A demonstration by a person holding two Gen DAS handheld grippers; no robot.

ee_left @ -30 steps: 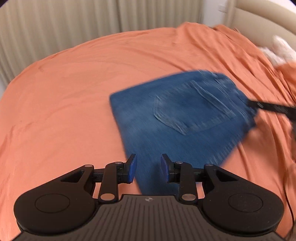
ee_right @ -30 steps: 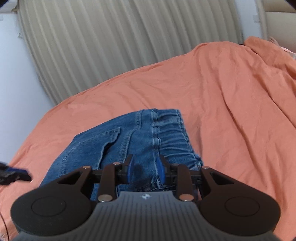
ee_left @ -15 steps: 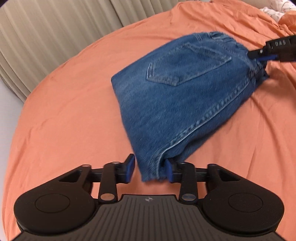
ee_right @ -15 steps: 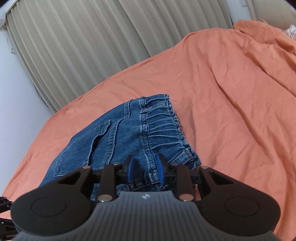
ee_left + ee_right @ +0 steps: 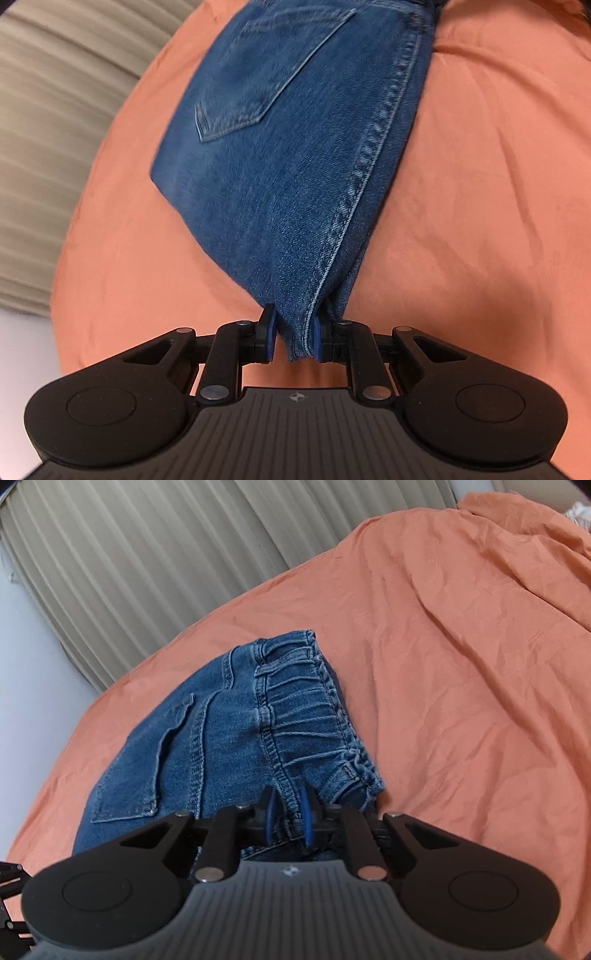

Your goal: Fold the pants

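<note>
On the orange bedsheet [image 5: 443,635], lying from the centre out toward 9 o'clock in the right wrist view, the folded blue jeans [image 5: 207,746] are held at two ends, and the main risk, as I judge it, is the stack coming apart: the left gripper [image 5: 293,339] has only the very tip of the folded corner between its pads, so a pull toward 6 o'clock could slide the denim out and let the layers sag or spread. The side seam [image 5: 354,192] runs straight down into that pinch, and the thick seam could make the hold uneven. Uneven pull between the two ends could also skew the fold or drag the sheet into wrinkles. The left jaws stand narrowly apart, closed onto that denim corner, one pad touching each side. The right gripper [image 5: 290,821] is likewise nearly closed, pinching the jeans just below the gathered elastic waistband [image 5: 314,709], at 6 o'clock of the garment.
</note>
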